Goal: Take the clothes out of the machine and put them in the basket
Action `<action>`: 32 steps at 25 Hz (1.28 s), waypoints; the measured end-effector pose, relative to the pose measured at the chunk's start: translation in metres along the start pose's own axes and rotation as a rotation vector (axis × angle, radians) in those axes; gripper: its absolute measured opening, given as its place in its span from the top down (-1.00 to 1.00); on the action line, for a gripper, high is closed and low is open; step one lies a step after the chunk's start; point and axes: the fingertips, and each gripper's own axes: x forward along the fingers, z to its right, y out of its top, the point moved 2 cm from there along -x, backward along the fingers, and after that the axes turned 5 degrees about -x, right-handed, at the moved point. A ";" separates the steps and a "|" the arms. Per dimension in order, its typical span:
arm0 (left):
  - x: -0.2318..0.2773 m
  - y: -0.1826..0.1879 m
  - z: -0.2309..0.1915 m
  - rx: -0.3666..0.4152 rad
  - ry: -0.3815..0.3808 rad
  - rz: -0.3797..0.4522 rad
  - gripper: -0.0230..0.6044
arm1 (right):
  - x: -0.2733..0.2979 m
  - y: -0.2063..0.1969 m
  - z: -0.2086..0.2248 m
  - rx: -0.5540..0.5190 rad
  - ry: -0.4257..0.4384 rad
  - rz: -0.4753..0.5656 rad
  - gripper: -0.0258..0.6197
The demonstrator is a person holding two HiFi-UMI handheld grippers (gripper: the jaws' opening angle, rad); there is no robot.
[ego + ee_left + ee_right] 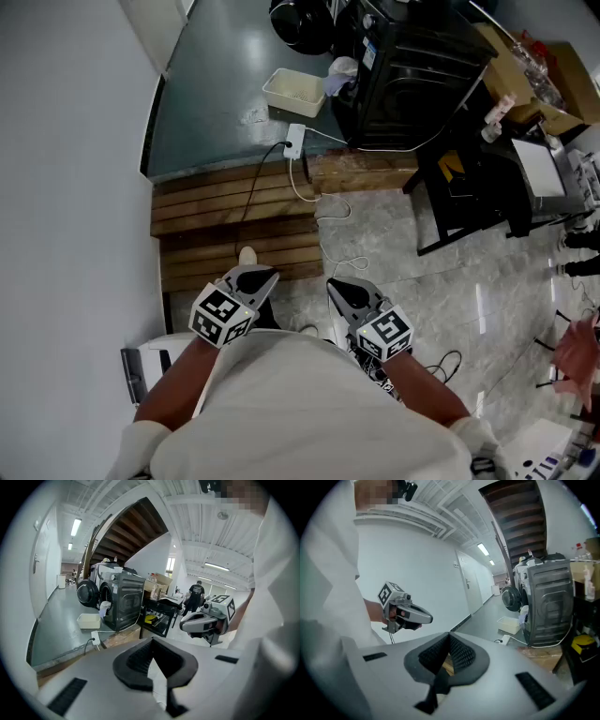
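Observation:
The black washing machine (412, 70) stands far ahead on the grey raised floor. A pale cloth (341, 75) hangs at its front. A white basket (294, 91) sits on the floor just left of it. In the left gripper view the machine (123, 599), cloth (105, 606) and basket (89, 620) are all distant. My left gripper (262, 277) and right gripper (336, 286) are held close to my body, side by side. Both have their jaws together with nothing between them. Neither is near the machine.
Wooden pallet steps (239, 225) lie between me and the grey floor. A white power strip (295, 141) with a cable trails across them. A black rack (469, 178) with boxes stands right of the machine. A white wall runs along the left.

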 end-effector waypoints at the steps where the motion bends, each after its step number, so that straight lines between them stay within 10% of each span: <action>1: 0.001 0.002 -0.001 -0.005 0.000 0.010 0.93 | 0.001 0.002 0.002 -0.002 0.003 0.001 0.91; 18: 0.014 0.010 -0.024 -0.030 -0.042 0.019 0.93 | 0.020 0.006 0.027 0.026 -0.017 0.028 0.86; 32: 0.055 0.067 -0.227 -0.048 -0.126 0.058 0.93 | 0.201 0.029 0.102 0.092 -0.060 -0.150 0.85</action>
